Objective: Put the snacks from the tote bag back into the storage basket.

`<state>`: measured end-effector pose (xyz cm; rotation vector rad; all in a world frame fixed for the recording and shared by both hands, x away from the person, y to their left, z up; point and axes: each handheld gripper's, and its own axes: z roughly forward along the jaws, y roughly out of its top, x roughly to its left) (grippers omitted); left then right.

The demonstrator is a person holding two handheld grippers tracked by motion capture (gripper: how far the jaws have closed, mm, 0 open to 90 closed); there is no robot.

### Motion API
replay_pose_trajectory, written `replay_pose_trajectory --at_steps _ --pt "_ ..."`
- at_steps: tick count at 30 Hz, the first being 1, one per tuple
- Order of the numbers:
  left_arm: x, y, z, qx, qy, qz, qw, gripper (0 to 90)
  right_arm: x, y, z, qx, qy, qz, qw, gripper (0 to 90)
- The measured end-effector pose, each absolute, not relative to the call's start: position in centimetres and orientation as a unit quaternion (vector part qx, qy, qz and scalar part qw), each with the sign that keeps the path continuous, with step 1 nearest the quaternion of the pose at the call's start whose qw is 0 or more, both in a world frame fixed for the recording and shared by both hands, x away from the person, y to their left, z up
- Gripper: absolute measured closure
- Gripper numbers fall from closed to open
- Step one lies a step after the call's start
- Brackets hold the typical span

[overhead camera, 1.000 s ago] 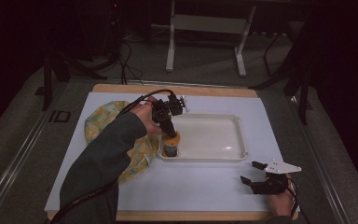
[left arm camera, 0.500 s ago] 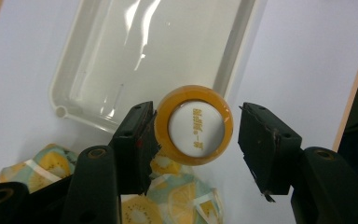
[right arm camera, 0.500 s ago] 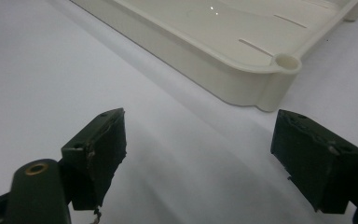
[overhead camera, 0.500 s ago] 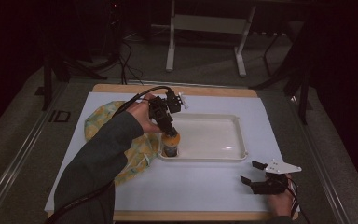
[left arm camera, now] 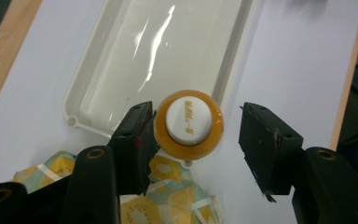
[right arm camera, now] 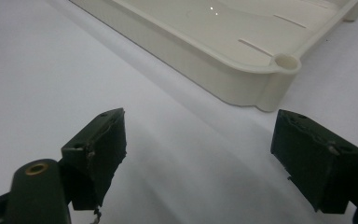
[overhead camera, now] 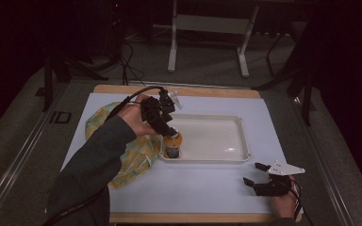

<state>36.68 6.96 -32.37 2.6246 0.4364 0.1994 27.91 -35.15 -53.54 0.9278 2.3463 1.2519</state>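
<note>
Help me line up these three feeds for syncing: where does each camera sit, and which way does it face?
High view: above the person's table edge, looking forward and down; shows the forearms, left gripper over the orange bottle, right gripper.
Left gripper view: rides the left gripper, looking down past its open jaws at the bottle.
Right gripper view: rides the right gripper, low, facing the tray.
Shared: all three views show the white tray.
</note>
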Motion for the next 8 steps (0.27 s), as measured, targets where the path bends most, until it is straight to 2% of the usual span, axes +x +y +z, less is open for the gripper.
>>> replay_pose_trajectory --at_steps 8 --pt "35.5 9.7 -32.9 0.944 0.175 0.082 0.267 45.4 27.9 -35.1 -53.5 0.326 0.822 0.438 0.162 17.6"
